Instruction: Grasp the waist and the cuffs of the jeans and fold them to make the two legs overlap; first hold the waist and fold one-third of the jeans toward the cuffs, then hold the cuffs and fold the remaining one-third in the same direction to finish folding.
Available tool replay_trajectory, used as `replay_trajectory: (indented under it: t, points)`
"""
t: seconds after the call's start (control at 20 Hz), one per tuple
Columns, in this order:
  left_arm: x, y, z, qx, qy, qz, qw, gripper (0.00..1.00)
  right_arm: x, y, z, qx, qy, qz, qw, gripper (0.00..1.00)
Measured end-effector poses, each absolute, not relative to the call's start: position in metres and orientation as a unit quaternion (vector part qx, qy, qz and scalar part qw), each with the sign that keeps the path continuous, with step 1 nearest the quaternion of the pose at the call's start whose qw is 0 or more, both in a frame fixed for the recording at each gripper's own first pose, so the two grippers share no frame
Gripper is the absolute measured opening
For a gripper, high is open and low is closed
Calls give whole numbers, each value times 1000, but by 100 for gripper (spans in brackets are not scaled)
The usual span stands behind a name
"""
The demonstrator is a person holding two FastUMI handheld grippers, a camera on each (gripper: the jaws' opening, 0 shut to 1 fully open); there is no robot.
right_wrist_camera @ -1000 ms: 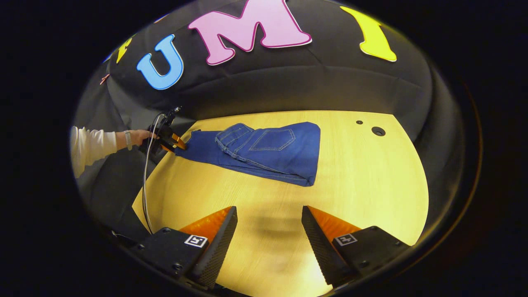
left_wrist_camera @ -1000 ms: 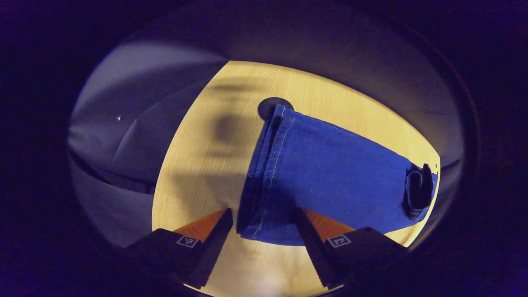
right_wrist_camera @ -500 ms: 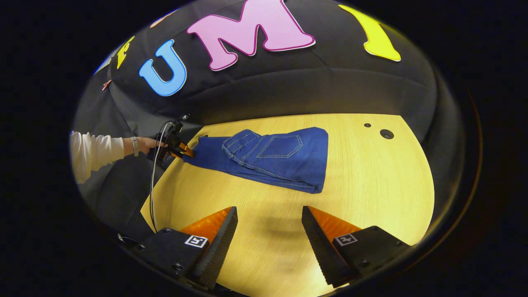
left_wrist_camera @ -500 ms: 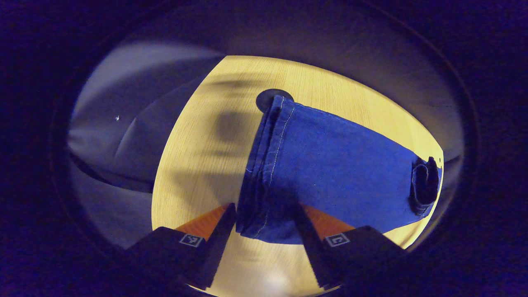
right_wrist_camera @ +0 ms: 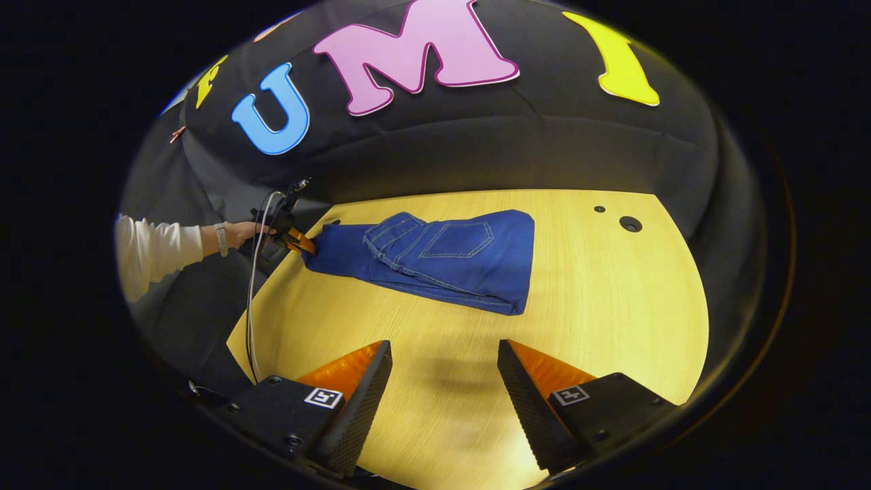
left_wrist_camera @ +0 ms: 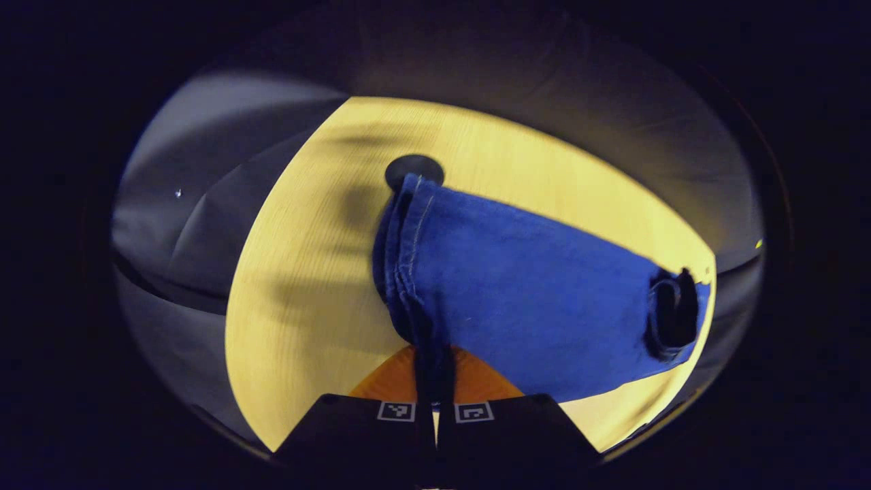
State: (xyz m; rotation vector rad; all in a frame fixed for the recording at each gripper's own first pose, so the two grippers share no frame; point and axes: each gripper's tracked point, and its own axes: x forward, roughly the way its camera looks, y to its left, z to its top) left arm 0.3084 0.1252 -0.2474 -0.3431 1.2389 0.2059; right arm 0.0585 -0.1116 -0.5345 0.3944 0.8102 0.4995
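So: jeans [right_wrist_camera: 435, 262] lie flat on the bench [right_wrist_camera: 612, 327], partly folded, waist end laid back over the legs with the back pocket [right_wrist_camera: 457, 239] facing up. Folded edge is on the side toward the two round holes [right_wrist_camera: 630, 223] in the bench, well apart from them. Cuffs [left_wrist_camera: 408, 272] are at the opposite end of the jeans, near the bench edge.

Left tongs [left_wrist_camera: 434, 381] are clamped together on the cuffs; in the left gripper view the denim hem runs down between the closed fingers and bunches just above them. From the cuffs, the leg fabric stretches away to the folded waist part at the far end. A dark round hole [left_wrist_camera: 414, 170] in the bench sits just behind the top of the cuffs.

In the right gripper view those left tongs [right_wrist_camera: 299, 239] sit at the cuff end of the jeans, held by a hand [right_wrist_camera: 239, 233] with a white sleeve [right_wrist_camera: 150, 252] and a wristband; a cable [right_wrist_camera: 253, 299] hangs from them.

Right tongs [right_wrist_camera: 444, 381] are apart, holding nothing, over bare bench, well clear of the jeans on the near side.
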Motion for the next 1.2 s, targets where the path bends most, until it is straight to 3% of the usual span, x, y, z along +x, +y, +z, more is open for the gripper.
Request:
replay_trajectory:
  t: [0.4, 0.6, 0.75, 0.9, 1.05, 1.2]
  points:
    - [350, -9, -42, -144, 442, -99, 880, 6, 71, -127, -508, 233, 363, 230, 873, 95]
    - [363, -146, -7, -105, 414, -193, 883, 6, 67, -141, -496, 228, 348, 234, 879, 95]
    - [373, -223, -43, -76, 443, -222, 865, 6, 59, -165, -504, 216, 349, 225, 883, 95]
    - [363, -259, -121, -35, 497, -227, 837, 6, 51, -187, -512, 219, 350, 215, 885, 95]
    - [348, -273, -195, 1, 548, -187, 815, 10, 46, -210, -526, 222, 351, 202, 887, 95]
    - [335, -278, -228, 17, 590, -173, 788, 17, 42, -226, -538, 224, 361, 199, 883, 95]
